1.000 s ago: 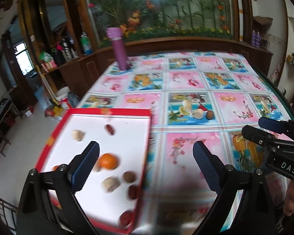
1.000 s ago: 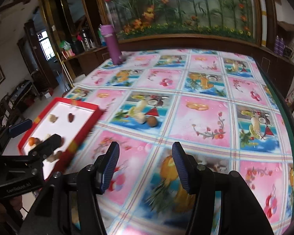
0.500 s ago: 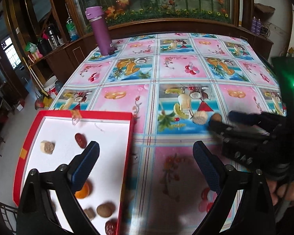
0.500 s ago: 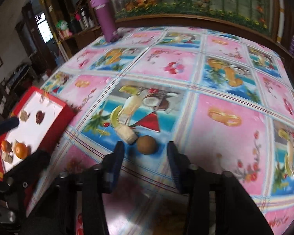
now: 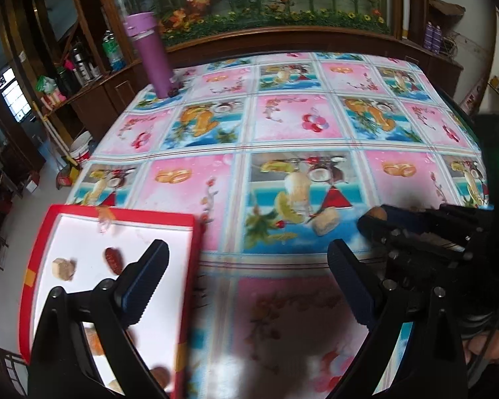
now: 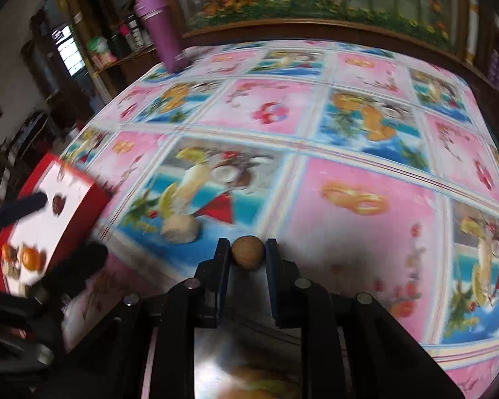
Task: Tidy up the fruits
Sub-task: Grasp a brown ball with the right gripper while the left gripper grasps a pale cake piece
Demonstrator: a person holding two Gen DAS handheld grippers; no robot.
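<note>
Pickup is the step in hand: the right gripper [image 6: 248, 249] is down at the counter [image 6: 366, 153] with a small round brown fruit [image 6: 248, 252] lying between the tips of its jaws. The jaws stand narrow, each one just beside or touching the fruit's flank; whether they press it firmly enough to carry it I cannot tell, since the fruit seems to rest on the patterned cloth. A pale, lumpy fruit [image 6: 179, 227] lies just to the left of that grip, apart from the jaws and untouched.

From the left wrist view the same brown fruit [image 5: 377, 213] peeks out at the tip of the right gripper, with the pale fruit [image 5: 326, 224] just beside it. The left gripper [image 5: 246, 279] hangs above the near part of the counter with its jaws wide apart and nothing in them, its left jaw over the red-rimmed tray [image 5: 123, 214]. That tray sits at the counter's left edge and already holds a pale chunk [image 5: 63, 268], a dark red date [image 5: 113, 260] and other pieces partly hidden behind the jaw. A purple flask [image 5: 149, 56] stands at the far corner, well apart.

By my reading, the next move calls for a firm close on the round fruit, a straight lift, then a carry leftward to the tray. Being round, it could roll out if pinched off-centre.
</note>
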